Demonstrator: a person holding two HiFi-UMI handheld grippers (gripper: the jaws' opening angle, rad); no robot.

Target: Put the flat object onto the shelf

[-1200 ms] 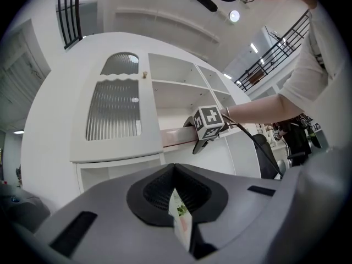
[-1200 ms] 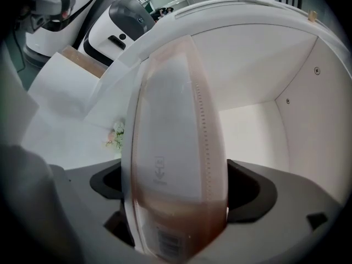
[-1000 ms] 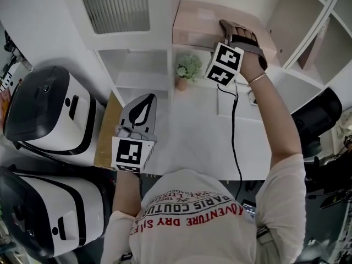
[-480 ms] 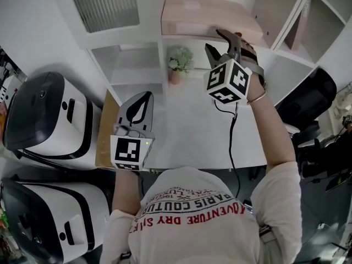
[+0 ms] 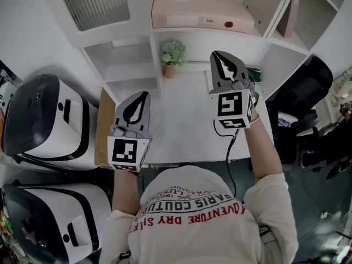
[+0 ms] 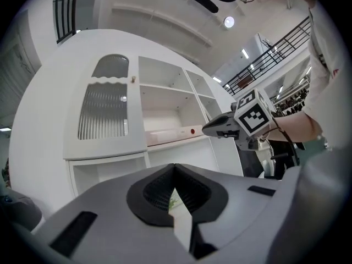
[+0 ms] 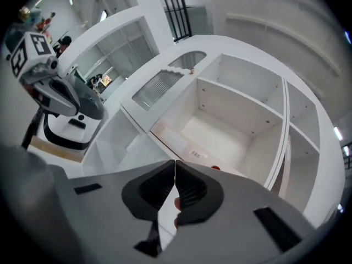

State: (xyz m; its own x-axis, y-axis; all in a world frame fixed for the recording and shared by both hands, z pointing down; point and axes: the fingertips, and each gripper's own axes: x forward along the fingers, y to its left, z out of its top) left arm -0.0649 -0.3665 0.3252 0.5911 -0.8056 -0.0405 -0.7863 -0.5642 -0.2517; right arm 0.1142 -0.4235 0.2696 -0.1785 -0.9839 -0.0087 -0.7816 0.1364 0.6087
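The flat object is a pale pink box [image 5: 198, 12] with a red dot on its edge. It lies flat on the upper shelf [image 5: 212, 33], free of both grippers, and shows in the left gripper view [image 6: 165, 136] and the right gripper view [image 7: 181, 143]. My right gripper [image 5: 220, 56] hangs below and in front of that shelf, jaws shut and empty [image 7: 175, 163]. The left gripper [image 5: 144, 95] is held over the desk's left part, jaws shut with nothing between them [image 6: 175, 166].
A small potted plant [image 5: 172, 56] stands at the back of the white desk [image 5: 187, 120]. A black cable [image 5: 231, 142] runs over the desk's front edge. Two white-and-black appliances [image 5: 47, 120] sit at the left, and a dark object [image 5: 305, 87] at the right.
The right gripper drew back from the box on the shelf toward the person and closed its jaws. The box stayed on the shelf. The left gripper barely moved.
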